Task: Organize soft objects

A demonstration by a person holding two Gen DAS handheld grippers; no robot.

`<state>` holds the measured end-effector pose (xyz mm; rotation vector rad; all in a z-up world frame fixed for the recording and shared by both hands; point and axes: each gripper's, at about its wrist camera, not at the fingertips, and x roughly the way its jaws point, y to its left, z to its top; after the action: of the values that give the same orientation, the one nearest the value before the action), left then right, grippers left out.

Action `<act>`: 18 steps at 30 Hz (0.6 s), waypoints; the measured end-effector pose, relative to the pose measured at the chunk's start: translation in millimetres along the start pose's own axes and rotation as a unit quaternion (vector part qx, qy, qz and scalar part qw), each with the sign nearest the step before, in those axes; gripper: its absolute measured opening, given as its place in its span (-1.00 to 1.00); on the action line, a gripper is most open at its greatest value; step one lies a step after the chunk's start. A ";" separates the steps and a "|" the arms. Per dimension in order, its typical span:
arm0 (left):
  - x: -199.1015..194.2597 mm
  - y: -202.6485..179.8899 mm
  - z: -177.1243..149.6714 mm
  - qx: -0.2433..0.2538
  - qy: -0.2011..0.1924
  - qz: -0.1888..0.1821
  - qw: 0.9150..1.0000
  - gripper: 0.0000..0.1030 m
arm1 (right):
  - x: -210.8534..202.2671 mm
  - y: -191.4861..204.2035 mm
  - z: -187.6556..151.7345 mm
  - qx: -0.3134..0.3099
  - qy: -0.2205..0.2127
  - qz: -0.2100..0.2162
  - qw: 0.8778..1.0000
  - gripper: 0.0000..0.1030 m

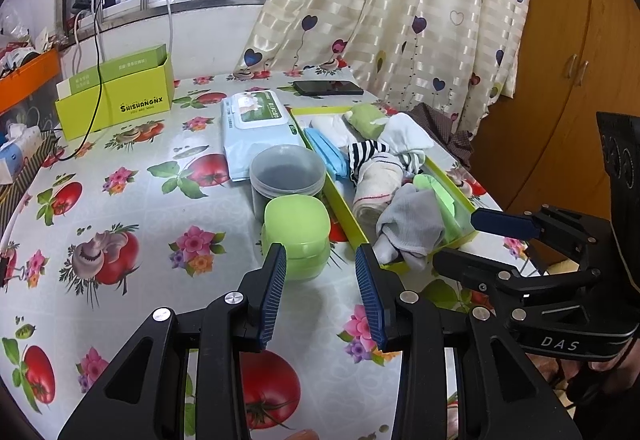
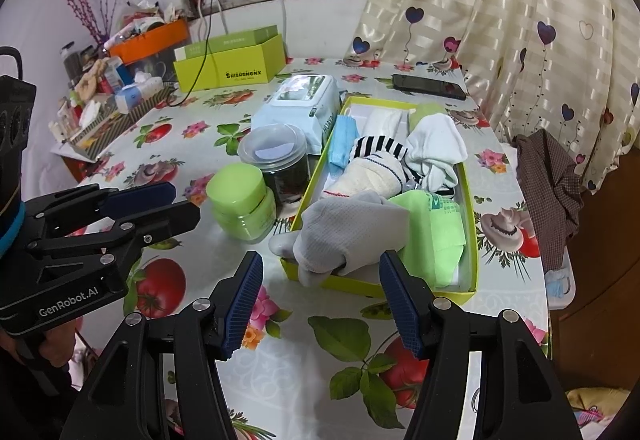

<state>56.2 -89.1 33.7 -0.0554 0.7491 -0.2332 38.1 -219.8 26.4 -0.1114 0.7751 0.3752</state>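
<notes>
A yellow-green tray [image 2: 316,175] [image 1: 340,207] lies on the table and holds soft things: a grey sock [image 2: 348,228] [image 1: 412,224] hanging over its near edge, a green cloth [image 2: 432,236], a cream rolled towel [image 2: 372,171] [image 1: 376,183], a striped sock [image 2: 380,145], a white sock [image 2: 436,143] and a blue face mask [image 2: 342,139]. My right gripper [image 2: 320,304] is open and empty, just short of the grey sock. My left gripper [image 1: 322,296] is open and empty, near the tray's near-left corner. Each gripper also shows in the other's view, the right one [image 1: 472,240] and the left one [image 2: 160,203].
A green lidded jar [image 2: 242,205] [image 1: 298,236] and a clear jar [image 2: 276,155] stand left of the tray. A wipes pack [image 2: 300,103], a green box [image 2: 232,59] and a phone [image 2: 428,85] lie behind. A brown checked cloth [image 2: 548,195] hangs at the table's right edge.
</notes>
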 end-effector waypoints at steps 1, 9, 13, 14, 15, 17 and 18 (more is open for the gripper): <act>0.1 0.8 0.1 0.000 0.000 0.000 1.000 -0.27 | 0.2 0.0 0.0 0.000 0.000 0.000 1.000 0.18; 1.6 0.0 0.8 0.004 0.004 0.008 1.000 -0.27 | 0.4 0.2 0.6 0.000 0.000 0.000 1.000 0.18; 2.1 1.0 1.3 0.004 0.005 0.009 1.000 -0.27 | 0.2 0.5 1.0 0.000 0.000 0.000 1.000 0.18; 2.1 1.2 1.3 0.004 0.005 0.009 1.000 -0.27 | 0.1 0.7 1.2 0.000 0.001 -0.001 1.000 0.18; 2.2 1.3 1.3 0.005 0.005 0.010 1.000 -0.27 | 0.1 0.8 1.2 0.000 0.001 -0.001 1.000 0.18; 2.4 0.7 1.2 0.006 0.006 0.014 1.000 -0.27 | 0.9 0.2 0.5 0.001 0.001 -0.001 1.000 0.18; 2.6 0.8 1.1 0.007 0.007 0.016 1.000 -0.27 | 1.3 -0.2 -0.2 0.001 0.001 -0.001 1.000 0.18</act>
<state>59.0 -89.0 32.7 -0.0292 0.7613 -0.2091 38.9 -219.7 25.3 -0.1112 0.7776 0.3719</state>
